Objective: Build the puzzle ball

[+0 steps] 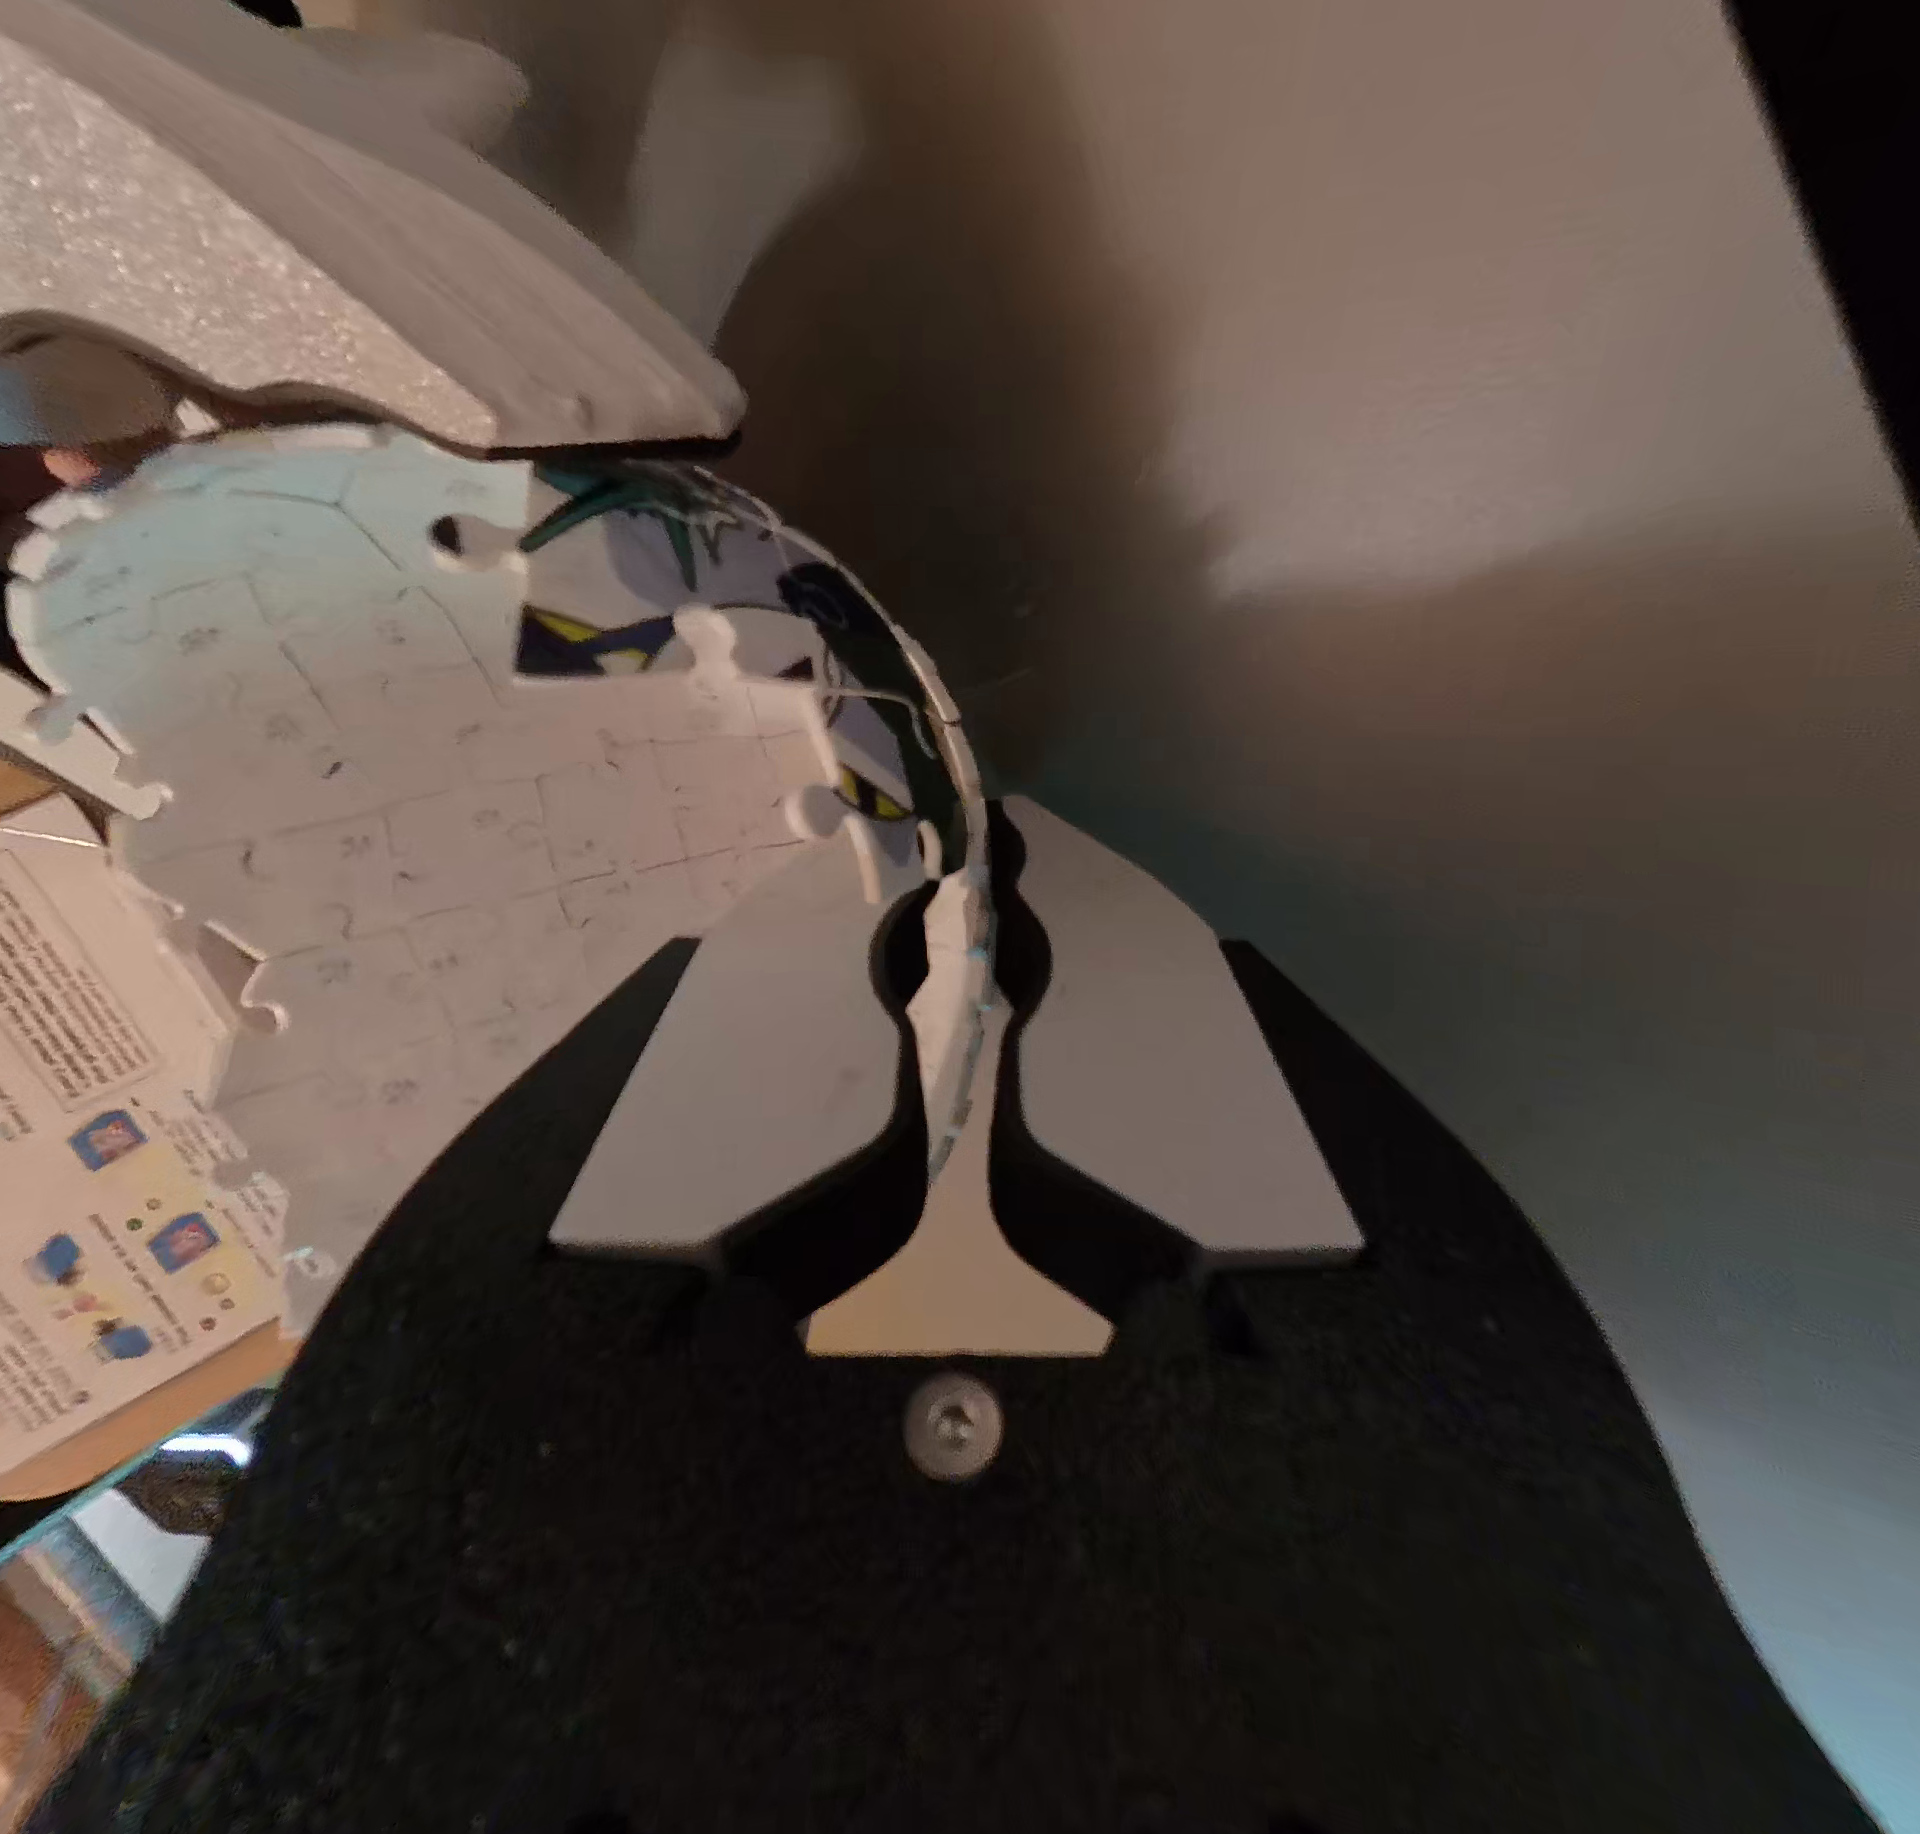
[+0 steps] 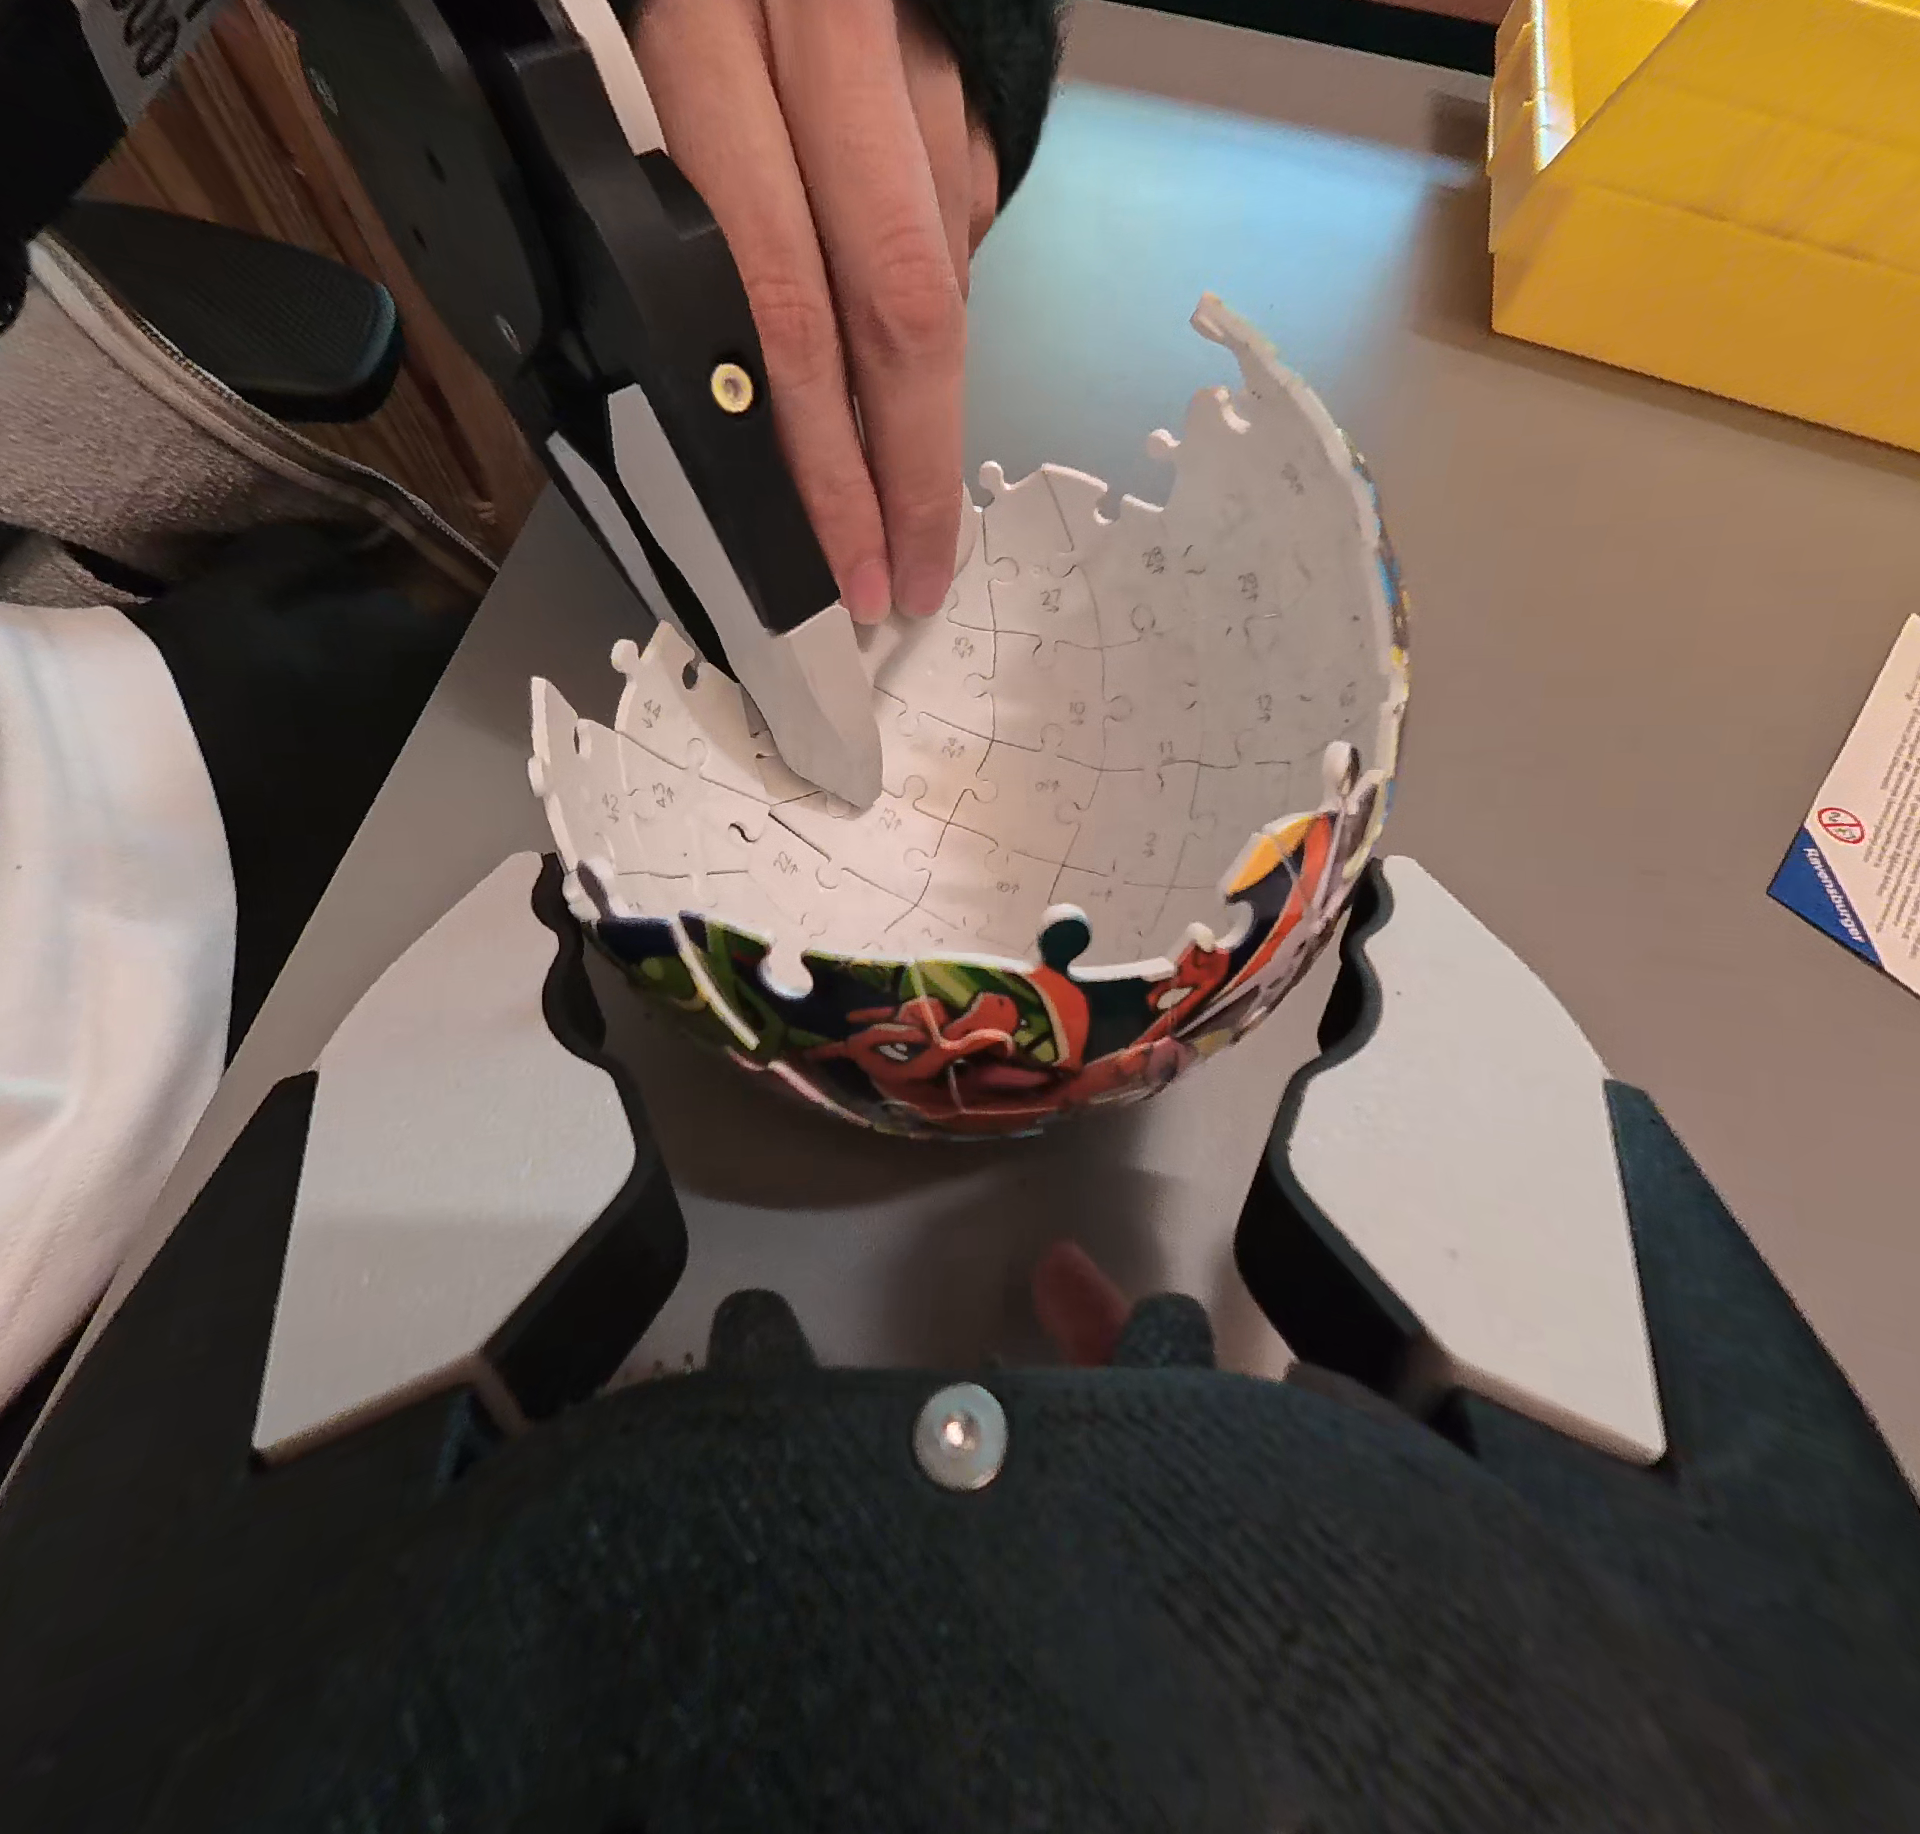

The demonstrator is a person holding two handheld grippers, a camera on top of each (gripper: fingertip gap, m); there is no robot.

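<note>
I see a flat grey matte table [image 2: 1558, 641] under everything. On it, at the far right corner, stand glossy yellow plastic bins [image 2: 1704, 195] with straight angular walls. In the middle of the table sits the half-built puzzle ball [image 2: 1039, 745], a curved shell like an open bowl. Its inside is plain white card with small printed numbers and thin seams between the pieces, its outside is glossy with red, green and blue cartoon print, and its rim is jagged with round knobs and notches.

My right gripper [image 2: 966, 963] has black grainy plastic arms with smooth pale grey plates. Its two tongs are spread wide, one at each side of the lower part of the ball. The tips are very close to the shell, but I cannot tell if they really touch it.

My left gripper [image 1: 961, 953] is pressed together on the thin wall of the shell, one tong inside and one outside, so it pinches the ball at the rim. In the right wrist view its pointed grey tip [image 2: 821, 724] lies against the white inner surface, and two bare fingers [image 2: 883, 496] of the person's hand rest on the rim beside it.

At the right edge lies a flat white paper leaflet [image 2: 1860, 849] with a blue corner.
</note>
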